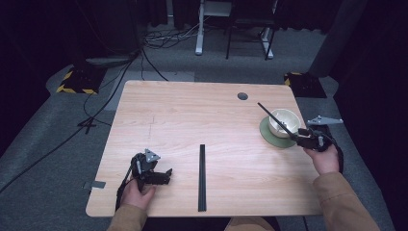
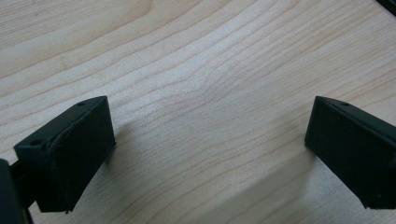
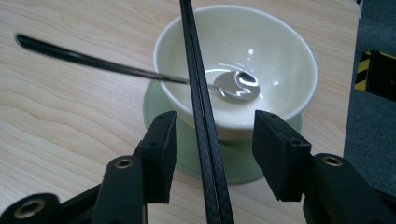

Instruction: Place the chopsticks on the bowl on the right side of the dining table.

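Left gripper (image 2: 205,140): plainly spread wide, nothing between the jaws; lower left of the high view.
Black strip (image 1: 202,178): lower centre, lying on the table (image 1: 192,115).
Right gripper (image 3: 212,156): jaws apart, pads clear of the black chopsticks (image 3: 198,93) between them.
Chopsticks: laid across the cream bowl (image 3: 285,60), centre right.
Spoon (image 3: 233,86): inside that bowl.
Bowl: on a green saucer (image 3: 187,154).

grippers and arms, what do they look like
Both are black two-jaw tools: the left gripper and right gripper each carry a grey three-cornered plate on top. The pads are blocky, matte black, with small screw holes. The sleeves are tan.
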{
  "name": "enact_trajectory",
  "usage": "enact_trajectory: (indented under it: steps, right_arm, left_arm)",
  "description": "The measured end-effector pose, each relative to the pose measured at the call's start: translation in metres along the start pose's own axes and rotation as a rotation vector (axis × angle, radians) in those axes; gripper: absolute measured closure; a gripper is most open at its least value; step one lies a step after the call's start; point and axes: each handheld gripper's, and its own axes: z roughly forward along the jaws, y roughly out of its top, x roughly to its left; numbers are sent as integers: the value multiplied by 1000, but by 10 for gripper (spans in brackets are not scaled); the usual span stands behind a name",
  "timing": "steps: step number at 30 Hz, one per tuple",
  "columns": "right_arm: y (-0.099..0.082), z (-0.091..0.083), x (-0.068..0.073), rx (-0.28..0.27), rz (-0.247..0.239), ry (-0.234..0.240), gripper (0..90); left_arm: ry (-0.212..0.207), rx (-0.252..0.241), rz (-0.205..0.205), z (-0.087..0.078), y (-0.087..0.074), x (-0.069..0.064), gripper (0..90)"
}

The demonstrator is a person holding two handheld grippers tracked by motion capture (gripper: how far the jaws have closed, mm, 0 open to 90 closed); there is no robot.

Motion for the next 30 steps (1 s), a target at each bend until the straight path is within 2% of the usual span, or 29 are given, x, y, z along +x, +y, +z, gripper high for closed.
enact_trajectory:
  steps: [9,19,25,30]
  right_arm:
    - [-13,-1,-23,4,54,-57,504]
    - [-9,1,-46,10,92,-119,503]
    - [10,-2,-39,-31,61,-122,504]
    - [36,7,-31,-54,39,-133,502]
  left_arm:
    - [-1,0,-1,0,0,0,17]
    - [3,2,-6,-1,-1,-1,17]
    - [8,4,-8,-1,-1,-1,17]
    - [6,3,-7,-1,-1,-1,17]
